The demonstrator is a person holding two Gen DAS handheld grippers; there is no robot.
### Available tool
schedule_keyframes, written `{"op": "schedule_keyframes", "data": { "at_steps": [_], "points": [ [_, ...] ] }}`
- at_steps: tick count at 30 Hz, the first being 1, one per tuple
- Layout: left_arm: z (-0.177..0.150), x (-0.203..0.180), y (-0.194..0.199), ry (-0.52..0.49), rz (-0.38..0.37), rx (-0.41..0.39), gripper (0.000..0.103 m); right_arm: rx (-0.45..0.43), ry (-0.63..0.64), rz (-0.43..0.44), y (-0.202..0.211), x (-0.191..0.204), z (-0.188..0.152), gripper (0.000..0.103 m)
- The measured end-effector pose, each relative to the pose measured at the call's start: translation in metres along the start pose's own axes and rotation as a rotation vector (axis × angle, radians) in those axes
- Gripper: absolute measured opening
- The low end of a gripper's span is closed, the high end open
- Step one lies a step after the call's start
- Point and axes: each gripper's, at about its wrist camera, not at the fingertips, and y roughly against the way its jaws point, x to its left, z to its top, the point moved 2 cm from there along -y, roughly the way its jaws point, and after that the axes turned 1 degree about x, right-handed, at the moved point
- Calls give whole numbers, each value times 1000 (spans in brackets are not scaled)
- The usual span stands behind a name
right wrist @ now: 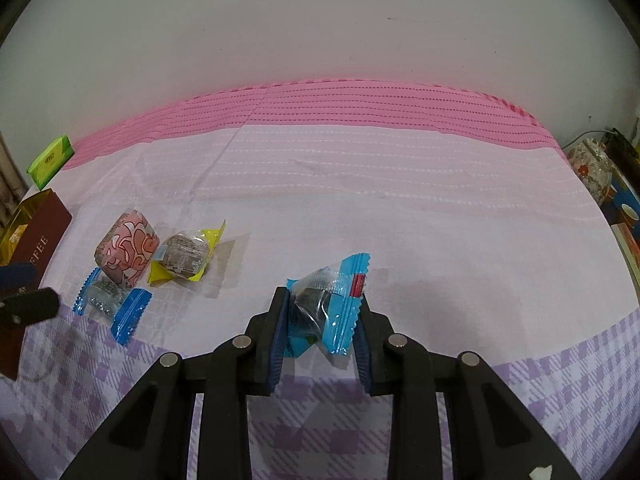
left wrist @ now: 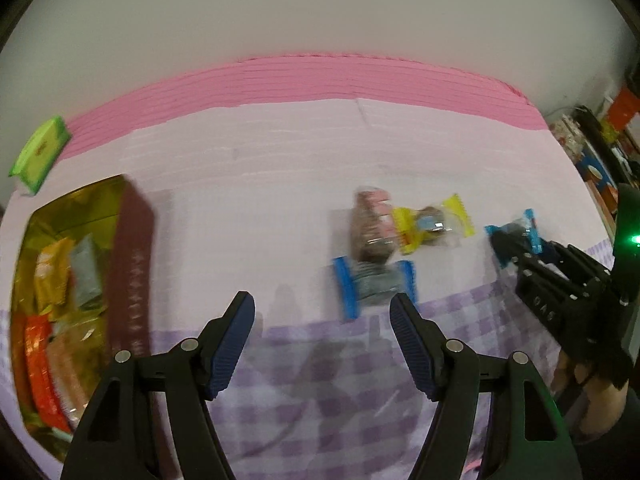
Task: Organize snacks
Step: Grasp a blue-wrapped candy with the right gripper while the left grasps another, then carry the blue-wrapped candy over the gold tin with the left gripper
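While the right gripper [right wrist: 322,322] clamps a blue candy [right wrist: 328,308] between its fingers just above the cloth [right wrist: 360,208], the left gripper [left wrist: 322,332] hangs wide apart with nothing between its pads. Ahead and left of the right gripper lie three more snacks close together: a pink pack [right wrist: 126,246], a yellow candy [right wrist: 184,256] touching it, and a second blue candy [right wrist: 110,302] nearest the tool. Left of the left gripper sits the gold box [left wrist: 72,280] with wrapped snacks inside. A green pack [left wrist: 40,152] lies beyond the box.

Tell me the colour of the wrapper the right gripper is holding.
Light blue with a clear middle, on the snack; the right wrist view shows it best.
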Motion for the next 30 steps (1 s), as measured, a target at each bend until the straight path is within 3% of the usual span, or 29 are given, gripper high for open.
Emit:
{"op": "schedule_keyframes", "data": {
  "at_steps": [15, 24, 30],
  "points": [
    [9, -24, -43, 3, -3, 28, 70, -2, -11, 20, 1, -2, -2, 29],
    [1, -16, -36, 7, -30, -11, 41, -1, -11, 18, 1, -2, -2, 29],
    [-6, -2, -28, 38, -61, -24, 36, -1, -13, 17, 1, -1, -2, 30]
  ]
}}
